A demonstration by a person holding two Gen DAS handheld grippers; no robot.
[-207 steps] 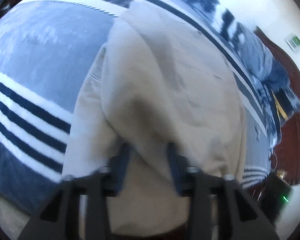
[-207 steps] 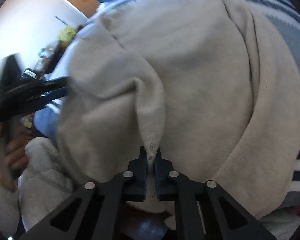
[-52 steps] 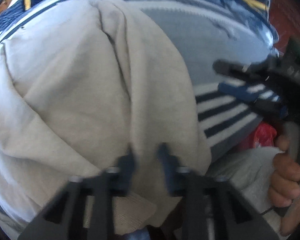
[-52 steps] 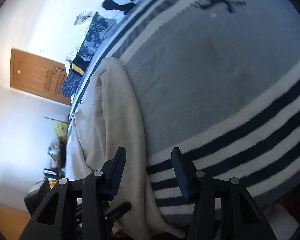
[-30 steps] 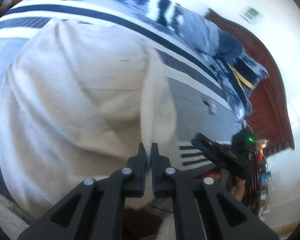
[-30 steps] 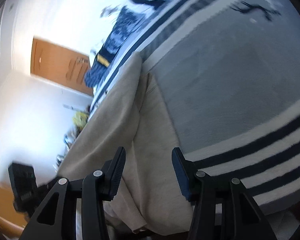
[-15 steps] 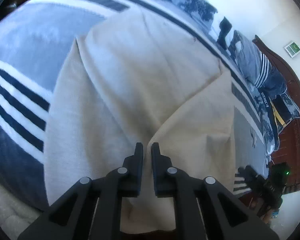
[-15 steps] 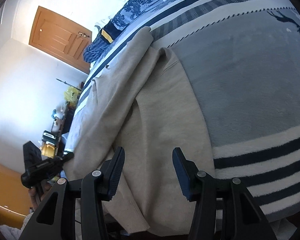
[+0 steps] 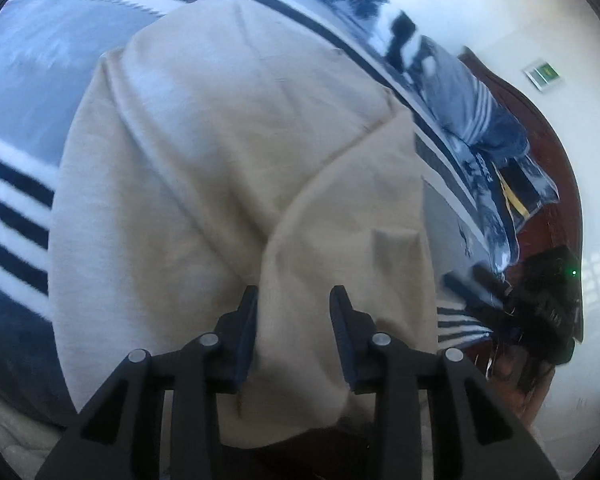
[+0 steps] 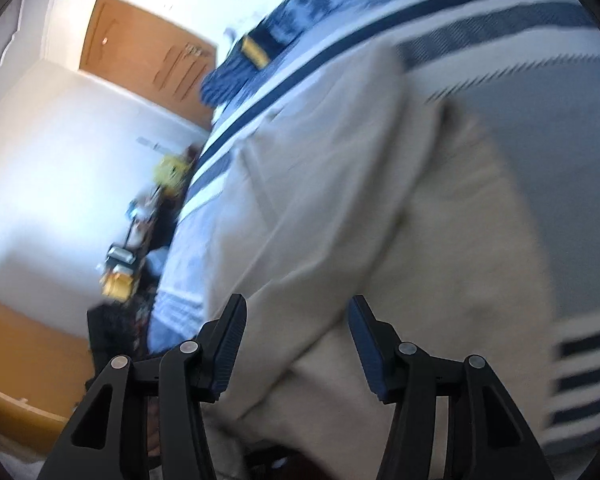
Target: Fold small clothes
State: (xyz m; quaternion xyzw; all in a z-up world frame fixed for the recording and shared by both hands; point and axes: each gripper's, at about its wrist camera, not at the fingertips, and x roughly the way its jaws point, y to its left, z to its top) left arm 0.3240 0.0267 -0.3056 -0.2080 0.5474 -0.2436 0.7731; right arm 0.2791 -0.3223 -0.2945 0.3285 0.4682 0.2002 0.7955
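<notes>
A beige sweatshirt point(image 9: 228, 152) lies on a grey blanket with navy and white stripes point(image 9: 24, 80). Its right part is folded over the body, with the fold edge running diagonally. My left gripper point(image 9: 294, 300) is open just above the near hem of the folded part, holding nothing. My right gripper point(image 10: 296, 316) is open over the near edge of the sweatshirt point(image 10: 360, 200), empty. The right gripper also shows at the right of the left wrist view point(image 9: 540, 304). The right wrist view is blurred.
The blanket point(image 10: 540, 152) covers a bed. Patterned blue bedding point(image 9: 480, 120) lies along its far side. A dark wooden headboard point(image 9: 556, 168) is at the right. A wooden door point(image 10: 140, 64) and a cluttered stand point(image 10: 140, 232) are to the left.
My left gripper has opened and let go of the sweatshirt fold it was pinching. The folded part now lies on the body. My right gripper moved closer over the sweatshirt, still open.
</notes>
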